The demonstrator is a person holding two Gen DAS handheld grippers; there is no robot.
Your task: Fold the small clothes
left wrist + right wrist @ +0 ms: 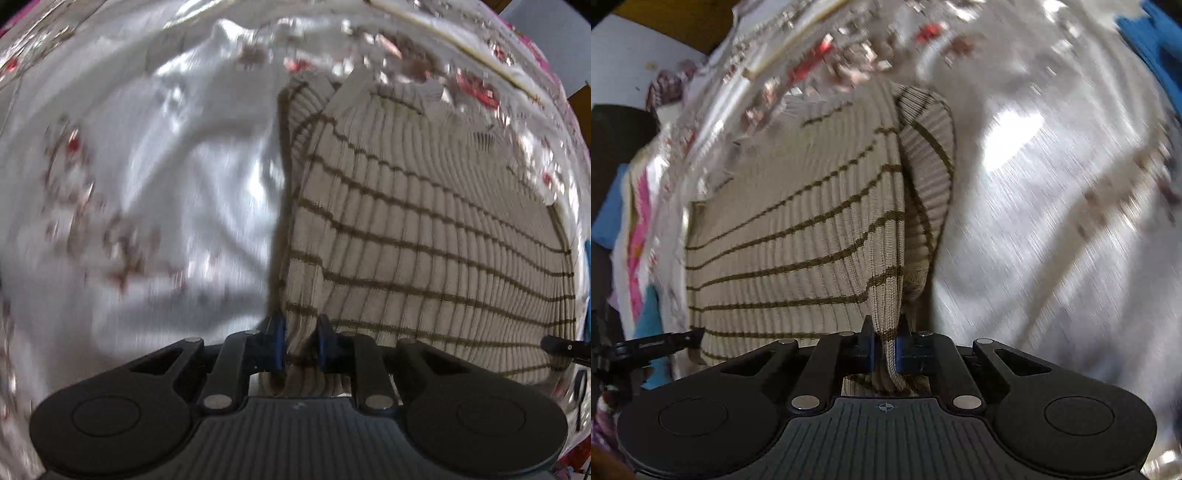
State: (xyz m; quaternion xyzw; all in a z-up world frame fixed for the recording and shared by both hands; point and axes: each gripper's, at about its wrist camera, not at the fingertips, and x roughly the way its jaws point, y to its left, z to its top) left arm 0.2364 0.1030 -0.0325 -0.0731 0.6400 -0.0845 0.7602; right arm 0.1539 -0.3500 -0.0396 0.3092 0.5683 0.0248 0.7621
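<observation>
A beige ribbed knit top with thin brown stripes (pixel 424 229) hangs stretched between my two grippers above a white floral sheet (pixel 166 184). My left gripper (pixel 301 345) is shut on the top's left edge. In the right wrist view the same top (pixel 798 240) spreads to the left, and my right gripper (pixel 885 347) is shut on its right edge. A sleeve (pixel 929 177) folds behind that edge. The other gripper's tip shows at the right edge of the left wrist view (pixel 565 345) and at the left edge of the right wrist view (pixel 657 343).
The white floral sheet (pixel 1052 221) covers the surface under the top. Blue cloth (pixel 1156 55) lies at the far right in the right wrist view. Pink and blue fabrics (pixel 639 236) pile at its left edge. A dark object (pixel 613 140) stands at the left.
</observation>
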